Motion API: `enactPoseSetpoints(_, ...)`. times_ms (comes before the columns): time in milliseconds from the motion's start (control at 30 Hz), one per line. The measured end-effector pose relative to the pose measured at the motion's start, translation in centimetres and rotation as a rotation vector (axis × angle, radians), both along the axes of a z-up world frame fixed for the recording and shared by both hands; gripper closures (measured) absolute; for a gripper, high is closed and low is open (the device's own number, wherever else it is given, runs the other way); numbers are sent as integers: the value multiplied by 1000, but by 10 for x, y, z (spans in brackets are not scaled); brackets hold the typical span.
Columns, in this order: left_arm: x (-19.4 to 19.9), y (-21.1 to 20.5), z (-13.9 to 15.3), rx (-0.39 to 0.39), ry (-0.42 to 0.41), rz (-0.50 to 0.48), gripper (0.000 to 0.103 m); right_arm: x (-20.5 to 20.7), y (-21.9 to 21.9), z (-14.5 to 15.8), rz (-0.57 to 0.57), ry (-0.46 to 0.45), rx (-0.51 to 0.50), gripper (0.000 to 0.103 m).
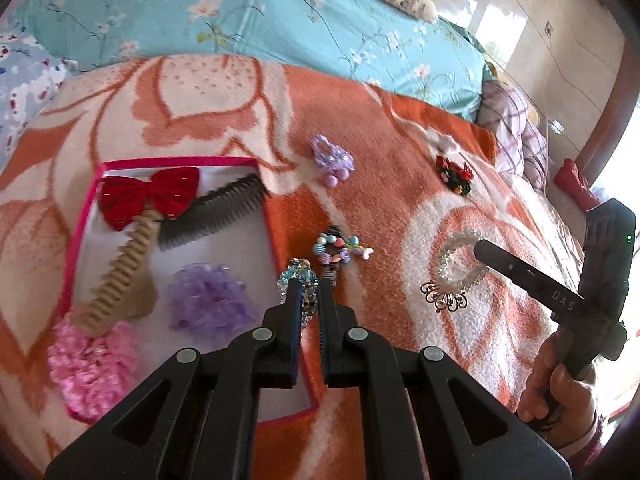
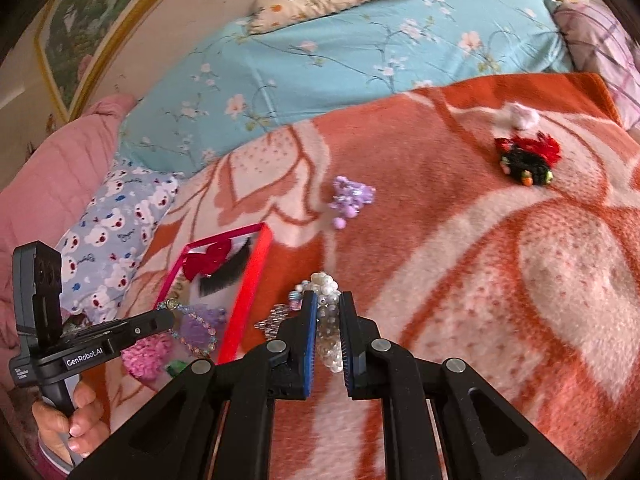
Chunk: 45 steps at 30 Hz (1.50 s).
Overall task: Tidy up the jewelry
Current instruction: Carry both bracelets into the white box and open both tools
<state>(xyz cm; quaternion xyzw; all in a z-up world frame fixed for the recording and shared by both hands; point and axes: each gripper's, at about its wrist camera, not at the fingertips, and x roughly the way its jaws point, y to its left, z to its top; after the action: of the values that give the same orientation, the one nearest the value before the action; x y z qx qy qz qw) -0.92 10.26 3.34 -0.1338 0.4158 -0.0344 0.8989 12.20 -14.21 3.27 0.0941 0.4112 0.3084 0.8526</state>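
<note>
My left gripper [image 1: 309, 286] is shut on a blue crystal bead bracelet [image 1: 301, 276], held at the right rim of the pink box [image 1: 86, 216]. The bracelet hangs from it over the box in the right wrist view [image 2: 192, 320]. The box holds a red bow [image 1: 148, 196], a dark comb [image 1: 216, 216], a beige comb, a purple scrunchie [image 1: 208, 300] and a pink scrunchie [image 1: 92, 364]. My right gripper [image 2: 328, 300] is shut on a clear pearl bracelet [image 2: 326, 312] with a silver charm [image 1: 444, 298] on the blanket.
On the orange blanket [image 1: 400, 152] lie a multicoloured bead bracelet [image 1: 340, 252], a purple hair tie [image 1: 332, 158] and a black and red hair clip [image 1: 454, 174]. A blue floral quilt [image 1: 240, 12] is behind, pillows to the left.
</note>
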Motion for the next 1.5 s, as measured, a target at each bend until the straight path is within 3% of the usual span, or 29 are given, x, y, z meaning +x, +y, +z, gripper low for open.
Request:
enactPoseSetpoints(633,-45,53,-2,6,-7,127,97,-40,96,5,231,38,85,93)
enactPoseSetpoints(967,-61,76,-15,9,20,178,97,-58,140,-12,342,130,142,93)
enactPoseSetpoints(1500,-47,90,-67,46,133,221,97,-42,173,-66,334,171,4,93)
